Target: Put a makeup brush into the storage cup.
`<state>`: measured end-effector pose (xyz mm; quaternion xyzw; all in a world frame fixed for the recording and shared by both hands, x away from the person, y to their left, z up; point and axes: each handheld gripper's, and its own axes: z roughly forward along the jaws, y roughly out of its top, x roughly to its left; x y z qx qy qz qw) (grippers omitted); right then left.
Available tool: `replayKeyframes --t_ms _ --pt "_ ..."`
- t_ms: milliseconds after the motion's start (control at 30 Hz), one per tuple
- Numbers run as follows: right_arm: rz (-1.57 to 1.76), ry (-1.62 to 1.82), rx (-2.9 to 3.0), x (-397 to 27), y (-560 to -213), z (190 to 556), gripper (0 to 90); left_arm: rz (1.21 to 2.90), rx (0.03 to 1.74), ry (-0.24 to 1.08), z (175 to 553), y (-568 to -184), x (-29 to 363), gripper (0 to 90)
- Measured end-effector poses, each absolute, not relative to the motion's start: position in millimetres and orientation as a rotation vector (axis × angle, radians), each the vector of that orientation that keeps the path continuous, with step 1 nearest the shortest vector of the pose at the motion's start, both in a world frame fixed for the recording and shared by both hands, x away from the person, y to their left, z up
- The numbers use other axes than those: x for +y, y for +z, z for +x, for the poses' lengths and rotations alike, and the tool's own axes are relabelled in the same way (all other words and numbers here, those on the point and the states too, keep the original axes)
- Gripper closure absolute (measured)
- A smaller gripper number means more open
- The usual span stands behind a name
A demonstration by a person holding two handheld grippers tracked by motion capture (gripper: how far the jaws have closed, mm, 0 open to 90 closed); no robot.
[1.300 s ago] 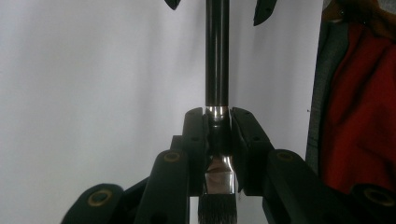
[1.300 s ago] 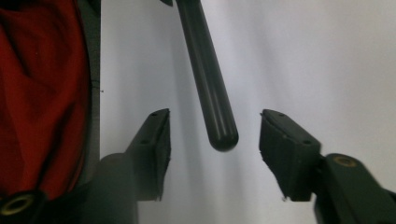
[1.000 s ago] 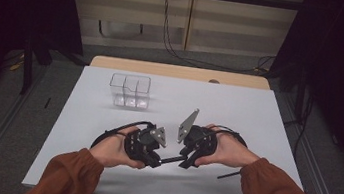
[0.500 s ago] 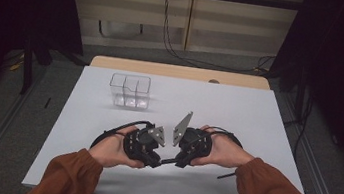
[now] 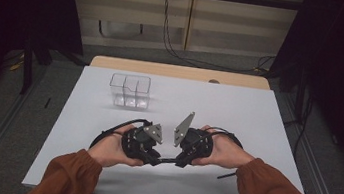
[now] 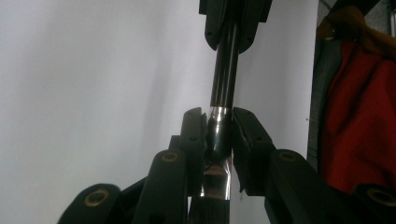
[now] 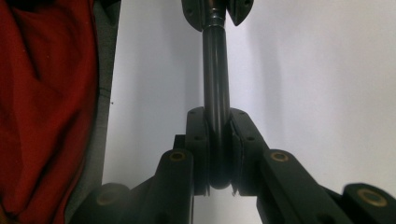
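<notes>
Object: black pen [image 6: 224, 70], lower centre of high view, slim, stiff, glossy, likely slippery.
Left gripper [image 6: 218, 135]: jaws clamped on chrome end.
Right gripper [image 7: 218, 140]: jaws just closed onto barrel.
Hold: both ends, firm.

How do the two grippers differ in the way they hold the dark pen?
The left gripper clamps the dark pen at its shiny silver section; the right gripper clamps its plain black end. The left gripper's grey plate lies flatter, while the right gripper's plate stands more upright. The right jaws have just been closing. Both are shut on the pen above the white table.
</notes>
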<state>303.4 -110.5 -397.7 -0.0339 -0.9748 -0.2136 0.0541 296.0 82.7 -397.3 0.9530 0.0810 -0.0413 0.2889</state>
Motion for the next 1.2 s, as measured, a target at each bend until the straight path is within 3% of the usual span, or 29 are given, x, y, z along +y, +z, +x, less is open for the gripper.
replayKeyframes --t_ms 167,400,800,967,1200 --pt "-0.11 -0.655 -2.962 -112 -397 304 80.2 2.516 0.233 -0.096 297 -397 85 74.0" --pt "-0.12 -0.652 -2.962 -113 -398 303 80.2 2.482 0.275 -0.071 299 -397 86 59.2" --pt "-0.179 -0.69 -2.953 -126 -398 305 80.1 2.37 0.387 0.037 299 -399 96 21.7" --pt "-0.232 -0.688 -2.932 -132 -399 304 80.1 2.338 0.421 0.009 300 -400 105 9.0" --pt "-0.31 -0.713 -2.936 -145 -400 301 80.1 2.28 0.443 0.027 294 -402 118 4.6"
